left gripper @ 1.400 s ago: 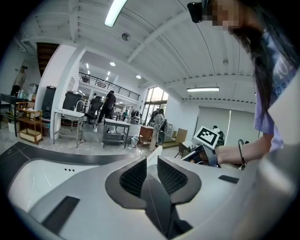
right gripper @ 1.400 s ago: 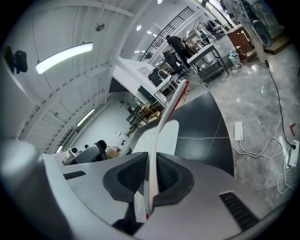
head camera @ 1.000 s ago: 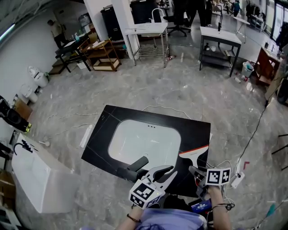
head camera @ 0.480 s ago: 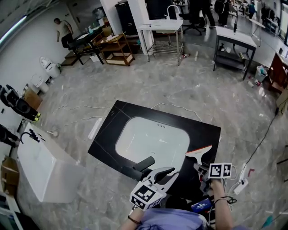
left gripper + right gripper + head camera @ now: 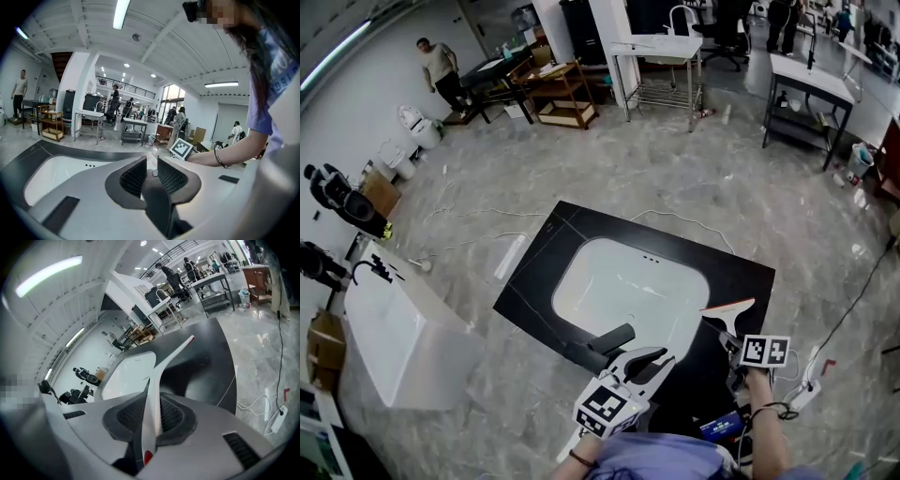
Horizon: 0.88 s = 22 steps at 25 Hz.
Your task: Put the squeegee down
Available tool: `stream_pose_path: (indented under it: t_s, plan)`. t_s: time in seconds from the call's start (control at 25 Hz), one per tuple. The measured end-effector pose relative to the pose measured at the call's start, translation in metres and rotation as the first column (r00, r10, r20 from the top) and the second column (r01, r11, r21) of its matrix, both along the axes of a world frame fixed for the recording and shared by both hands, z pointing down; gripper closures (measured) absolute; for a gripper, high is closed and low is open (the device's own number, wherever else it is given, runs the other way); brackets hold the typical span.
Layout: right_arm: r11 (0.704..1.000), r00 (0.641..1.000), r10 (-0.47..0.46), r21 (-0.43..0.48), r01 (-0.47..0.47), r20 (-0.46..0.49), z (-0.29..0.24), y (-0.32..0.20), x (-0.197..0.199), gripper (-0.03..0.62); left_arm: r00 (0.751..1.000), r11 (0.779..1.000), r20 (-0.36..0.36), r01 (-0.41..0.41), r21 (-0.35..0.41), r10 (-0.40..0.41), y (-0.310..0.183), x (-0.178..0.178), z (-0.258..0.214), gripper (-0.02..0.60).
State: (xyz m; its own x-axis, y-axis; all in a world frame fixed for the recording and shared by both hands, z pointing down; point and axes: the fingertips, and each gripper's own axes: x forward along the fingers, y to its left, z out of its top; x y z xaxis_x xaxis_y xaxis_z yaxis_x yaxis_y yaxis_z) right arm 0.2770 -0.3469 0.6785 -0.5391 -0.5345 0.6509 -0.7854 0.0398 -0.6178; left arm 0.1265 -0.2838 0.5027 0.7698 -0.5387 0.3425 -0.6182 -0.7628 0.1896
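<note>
The white squeegee [image 5: 727, 311] with an orange-edged blade hangs over the right end of the black slab [image 5: 548, 248], right of the white basin [image 5: 628, 291]. My right gripper [image 5: 733, 339] is shut on its handle. In the right gripper view the handle [image 5: 152, 413] is pinched between both pads and the blade slants up and away over the slab [image 5: 206, 352]. My left gripper [image 5: 649, 361] hovers at the slab's near edge. In the left gripper view its pads [image 5: 136, 176] stand a narrow gap apart with nothing between them, and the right forearm is at the right.
A black faucet [image 5: 609, 339] lies at the slab's near edge by the left gripper. A white cabinet [image 5: 394, 337] stands to the left. Cables [image 5: 684, 225] and a power strip [image 5: 811, 389] lie on the marble floor. Tables [image 5: 811, 80] and a person [image 5: 441, 66] are far back.
The right gripper, still holding the squeegee, has sunk a little toward the slab's right end. The head view has shifted, and the left gripper has drifted only slightly.
</note>
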Motion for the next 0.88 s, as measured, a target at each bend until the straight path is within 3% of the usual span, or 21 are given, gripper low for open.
stream_pose_path:
  t_s: [0.2,0.24,0.28,0.32,0.56,0.72,0.88]
  plan:
    - [0.998,0.984,0.0,0.064,0.012,-0.18,0.003,-0.013,0.011,0.524,1.0,1.0,-0.003,0.005,0.004,-0.005,-0.001,-0.004,-0.003,0.499]
    - [0.997,0.977,-0.007,0.069,0.022,-0.212,0.003,-0.015,0.012,0.452,1.0,1.0,-0.002,0.008,0.006,-0.008,-0.001,-0.005,-0.003,0.499]
    - [0.997,0.971,-0.013,0.068,0.031,-0.239,0.004,-0.016,0.012,0.332,1.0,1.0,-0.002,0.01,0.009,-0.01,-0.002,-0.007,-0.004,0.499]
    - [0.997,0.965,-0.017,0.067,0.035,-0.261,0.004,-0.017,0.013,0.304,1.0,1.0,-0.003,0.01,0.011,-0.01,-0.002,-0.009,-0.005,0.499]
    - [0.995,0.95,-0.004,0.098,0.037,-0.314,-0.007,-0.013,0.017,0.296,1.0,1.0,-0.013,-0.001,0.019,0.001,0.001,-0.013,-0.008,0.499]
    - [0.99,0.958,0.031,0.138,0.009,-0.285,-0.022,-0.005,0.014,0.295,1.0,0.999,-0.025,-0.009,0.033,0.01,0.005,-0.019,-0.014,0.499]
    - [0.979,0.981,0.068,0.201,-0.03,-0.183,-0.048,0.01,0.005,0.296,0.999,0.999,-0.034,-0.018,0.045,0.019,0.012,-0.028,-0.018,0.499]
